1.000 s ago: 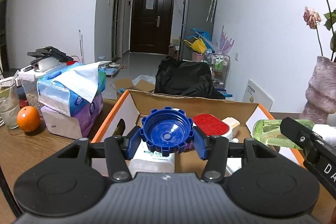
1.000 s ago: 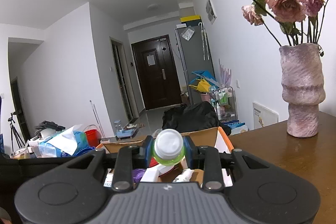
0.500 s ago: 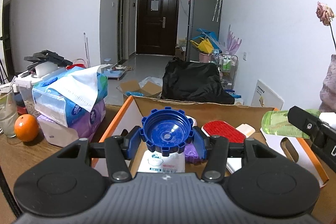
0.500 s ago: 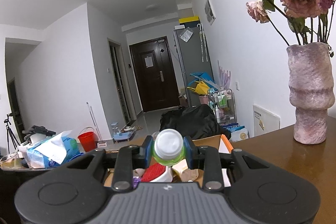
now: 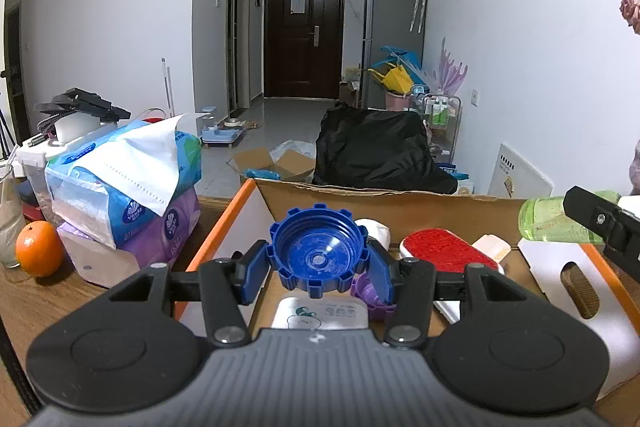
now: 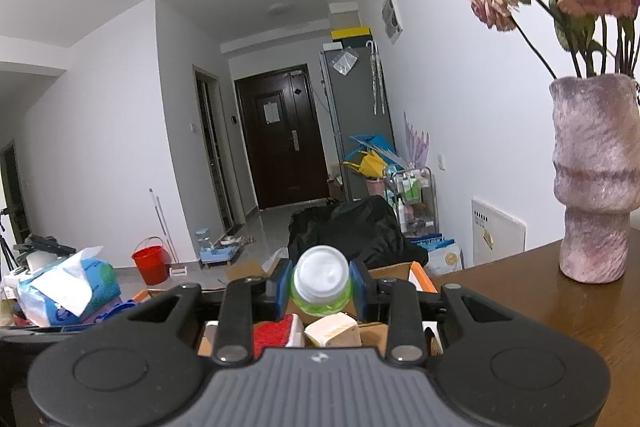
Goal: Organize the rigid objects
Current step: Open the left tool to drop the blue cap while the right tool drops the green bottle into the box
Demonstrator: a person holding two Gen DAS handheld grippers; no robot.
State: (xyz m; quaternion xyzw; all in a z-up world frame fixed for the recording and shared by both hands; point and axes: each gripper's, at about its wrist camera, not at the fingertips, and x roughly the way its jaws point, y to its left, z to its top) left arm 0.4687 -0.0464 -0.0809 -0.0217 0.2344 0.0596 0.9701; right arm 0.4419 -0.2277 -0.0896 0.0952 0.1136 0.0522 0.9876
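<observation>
Left wrist view first: my left claw is clamped on a blue cap, its pads pressing the ribbed rim from both sides, open side facing me. It hangs over the near end of a cardboard box with orange edges, standing on the wooden worktop. Below the cap lie a white pouch and something purple; further right are a red brush and a pale block. Beside the box on the left sit stacked tissue packs and an orange. At the right edge I see the other claw carrying a green bottle above the box's right end.

I judge the cap light and stiff; the ribs give the pads bite, so a rim grip should hold without much squeeze.

Right wrist view: my right claw is closed on that green bottle, pads on its shoulder just behind the white lid, neck pointing away from me. The box lies below, with the red brush and pale block under the claw. A pink vase of dried roses stands well apart on the right.

The bottle looks like smooth, rounded plastic, likely slippery and heavier at the hidden end, so I'd expect it to pivot if the grip loosens. The vase seems fragile; I'd keep my swing clear of it.
</observation>
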